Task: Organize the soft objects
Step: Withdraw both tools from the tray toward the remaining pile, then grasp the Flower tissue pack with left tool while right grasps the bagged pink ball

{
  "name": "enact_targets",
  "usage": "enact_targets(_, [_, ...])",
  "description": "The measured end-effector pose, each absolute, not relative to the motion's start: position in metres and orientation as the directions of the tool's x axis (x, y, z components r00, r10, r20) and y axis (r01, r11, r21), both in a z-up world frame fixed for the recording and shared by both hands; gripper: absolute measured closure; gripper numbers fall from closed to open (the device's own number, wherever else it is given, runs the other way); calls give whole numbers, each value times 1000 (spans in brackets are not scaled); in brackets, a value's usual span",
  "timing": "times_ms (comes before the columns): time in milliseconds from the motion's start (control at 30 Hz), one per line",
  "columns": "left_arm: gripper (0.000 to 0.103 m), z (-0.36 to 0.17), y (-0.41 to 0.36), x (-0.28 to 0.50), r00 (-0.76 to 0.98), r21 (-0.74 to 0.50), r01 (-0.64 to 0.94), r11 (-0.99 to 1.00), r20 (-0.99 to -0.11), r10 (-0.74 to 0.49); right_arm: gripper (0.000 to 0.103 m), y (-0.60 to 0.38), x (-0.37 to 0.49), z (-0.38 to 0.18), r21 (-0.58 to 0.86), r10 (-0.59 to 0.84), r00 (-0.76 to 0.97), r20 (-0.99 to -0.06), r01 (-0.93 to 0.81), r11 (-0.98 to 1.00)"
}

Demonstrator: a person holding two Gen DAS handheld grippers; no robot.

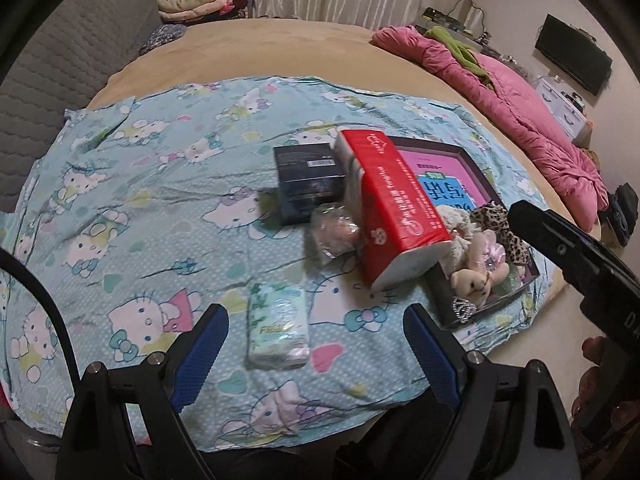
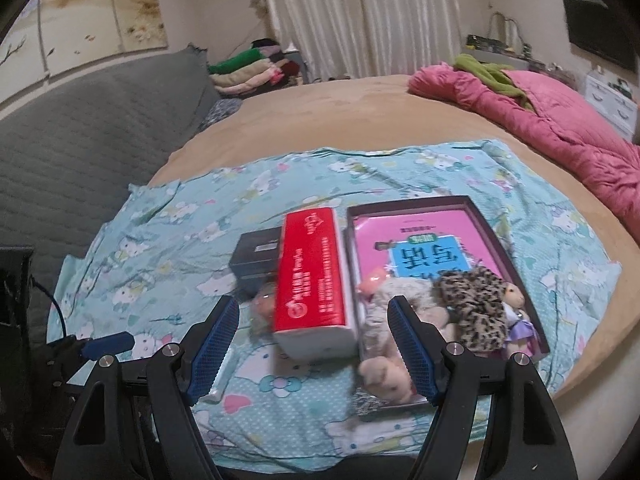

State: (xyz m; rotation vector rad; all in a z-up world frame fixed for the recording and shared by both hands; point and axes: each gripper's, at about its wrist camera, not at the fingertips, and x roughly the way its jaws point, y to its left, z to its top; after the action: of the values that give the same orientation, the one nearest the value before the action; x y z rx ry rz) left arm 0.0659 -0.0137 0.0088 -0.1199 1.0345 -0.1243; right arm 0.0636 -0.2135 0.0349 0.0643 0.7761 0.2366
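Bedding covers everything: a tan bed (image 1: pixel 248 48) with a cartoon-cat sheet (image 1: pixel 132 184) spread across it. Near the sheet's middle a red tissue pack (image 1: pixel 396 208) leans against a dark tray (image 2: pixel 468 202), which sits at its three o'clock. Soft toys (image 2: pixel 404 320) and a leopard scrunchie (image 2: pixel 476 304) are heaped at the tray's near end. A dark box (image 1: pixel 310 184) lies at the pack's nine o'clock, with a clear-wrapped bundle (image 1: pixel 334 234) in front of it. A small tissue packet (image 1: pixel 280 324) lies at six o'clock, between the left hand-held gripper (image 1: pixel 316 340) fingers, untouched. Both the left and the right hand-held gripper (image 2: pixel 314 348) stand spread wide, holding nothing. A pink quilt (image 1: pixel 520 104) lies at two o'clock.
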Motion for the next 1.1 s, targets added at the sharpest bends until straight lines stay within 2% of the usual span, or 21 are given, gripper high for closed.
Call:
enact_targets(433, [14,-25,24,60,452,-189,-23,982,-878,-158,25,-176,63,15,78,229,637,-736,-256,964])
enact_targets(1100, [14,-94,5,99,329,-200,-9,980,-926,-186,25,-150,89,-19,-42,158,589,-792,-311,949])
